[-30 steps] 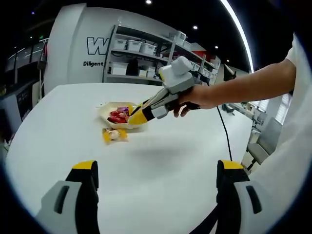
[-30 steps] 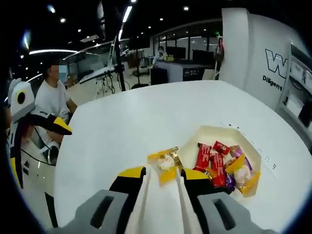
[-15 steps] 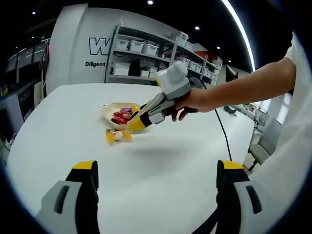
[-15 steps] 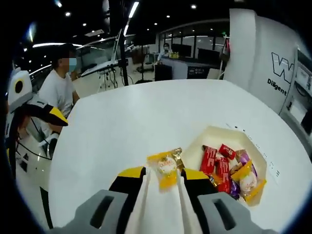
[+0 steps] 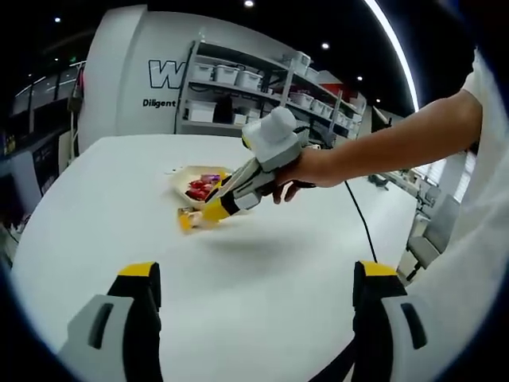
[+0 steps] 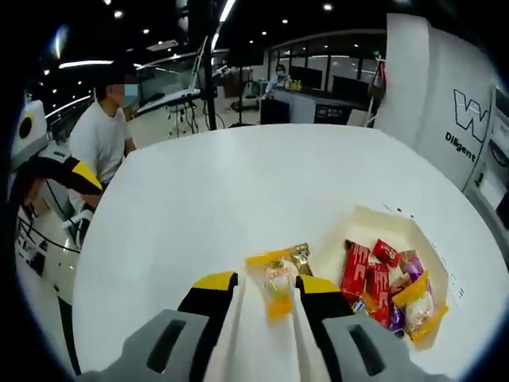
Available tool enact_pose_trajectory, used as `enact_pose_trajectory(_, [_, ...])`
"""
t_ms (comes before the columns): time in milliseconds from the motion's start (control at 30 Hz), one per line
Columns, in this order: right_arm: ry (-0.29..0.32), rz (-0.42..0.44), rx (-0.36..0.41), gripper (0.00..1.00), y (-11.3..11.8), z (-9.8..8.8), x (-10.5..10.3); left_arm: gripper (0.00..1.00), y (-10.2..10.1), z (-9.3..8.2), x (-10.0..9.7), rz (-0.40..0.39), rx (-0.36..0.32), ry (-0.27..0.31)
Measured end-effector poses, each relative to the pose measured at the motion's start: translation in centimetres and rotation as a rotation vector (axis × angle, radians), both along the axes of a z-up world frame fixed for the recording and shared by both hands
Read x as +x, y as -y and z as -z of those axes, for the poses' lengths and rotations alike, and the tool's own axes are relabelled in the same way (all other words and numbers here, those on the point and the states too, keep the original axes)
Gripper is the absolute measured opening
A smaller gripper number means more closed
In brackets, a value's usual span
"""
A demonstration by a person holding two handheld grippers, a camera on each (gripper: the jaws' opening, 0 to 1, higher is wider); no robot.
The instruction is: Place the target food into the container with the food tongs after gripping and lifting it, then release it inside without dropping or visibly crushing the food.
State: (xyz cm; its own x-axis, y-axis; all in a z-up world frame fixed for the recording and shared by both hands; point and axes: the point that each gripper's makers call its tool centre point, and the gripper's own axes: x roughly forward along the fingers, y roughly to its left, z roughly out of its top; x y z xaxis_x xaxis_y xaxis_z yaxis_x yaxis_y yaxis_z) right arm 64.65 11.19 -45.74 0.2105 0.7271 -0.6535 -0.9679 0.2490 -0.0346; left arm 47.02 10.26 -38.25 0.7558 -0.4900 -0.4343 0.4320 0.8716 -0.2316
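The right claw [image 6: 266, 296] has come closer to one yellow-wrapped snack packet [image 6: 278, 276], its tips open around it, gripping nothing, beside one cream tray of candies [image 6: 374, 224] on the white tabletop [image 6: 223, 191]. The left claw [image 5: 254, 280] is wide open, holding nothing.

**Open-plan workshop under a dark ceiling**

A broad white table [image 5: 262, 263] with a rounded edge spreads across the foreground. Behind it stands a curved white wall [image 5: 127, 79] carrying large dark lettering, and beside that a metal shelving rack [image 5: 254, 91] stacked with pale storage bins. Overhead, the ceiling is black, dotted with small spotlights and cut by a long bright light strip [image 5: 390, 48]. In the right gripper view, the room opens into an office area: dark desks with monitors [image 6: 318, 99], glass partitions, a seated person in a white shirt [image 6: 99, 139] at the table's far side, and a tall dark pole [image 6: 208, 72].
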Motion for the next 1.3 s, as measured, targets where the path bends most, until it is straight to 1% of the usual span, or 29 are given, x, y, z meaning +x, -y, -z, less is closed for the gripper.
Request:
enact_pose_trajectory(133, [-0.001,-0.009,0.002,0.25,-0.8,0.1,0.1,0.97,-0.2,0.0,-0.2,-0.005,0.000,-0.005])
enact_pose_trajectory(233, [0.001,-0.015,-0.011,0.25,-1.1,0.7,0.0,0.97,-0.4,0.1,-0.3,-0.010,-0.001,-0.008])
enact_pose_trajectory(267, [-0.008,-0.011,-0.010,0.25,-1.1,0.9,0.0,0.97,-0.5,0.1,-0.3,-0.010,0.000,-0.009])
enact_pose_trajectory(367, [-0.007,-0.003,-0.003,0.24,-1.0,0.7,0.1,0.97,-0.6,0.1,-0.5,-0.013,0.001,-0.012])
enact_pose_trajectory(400, [-0.028,0.003,-0.003,0.24,-1.0,0.7,-0.1,0.97,-0.6,0.1,-0.5,-0.014,0.002,-0.013])
enact_pose_trajectory(633, [-0.032,0.008,-0.012,0.24,-0.5,0.7,-0.1,0.97,-0.7,0.0,-0.2,-0.010,0.001,-0.007])
enact_pose_trajectory(733, [-0.033,0.005,-0.018,0.24,0.2,0.3,-0.6,0.97,-0.5,-0.2,-0.1,-0.006,0.003,-0.003])
enact_pose_trajectory(967, [-0.041,0.020,-0.025,0.24,1.9,0.6,-0.8,0.97,0.0,-0.2,0.3,0.009,0.003,0.001])
enact_pose_trajectory(1067, [-0.047,0.032,-0.017,0.24,2.9,0.7,-1.4,0.97,0.5,-0.2,0.5,0.019,0.000,0.001])
enact_pose_trajectory(1300, [-0.060,0.063,-0.005,0.24,4.5,0.9,-1.8,0.97,1.4,-0.2,0.6,0.044,0.003,0.003])
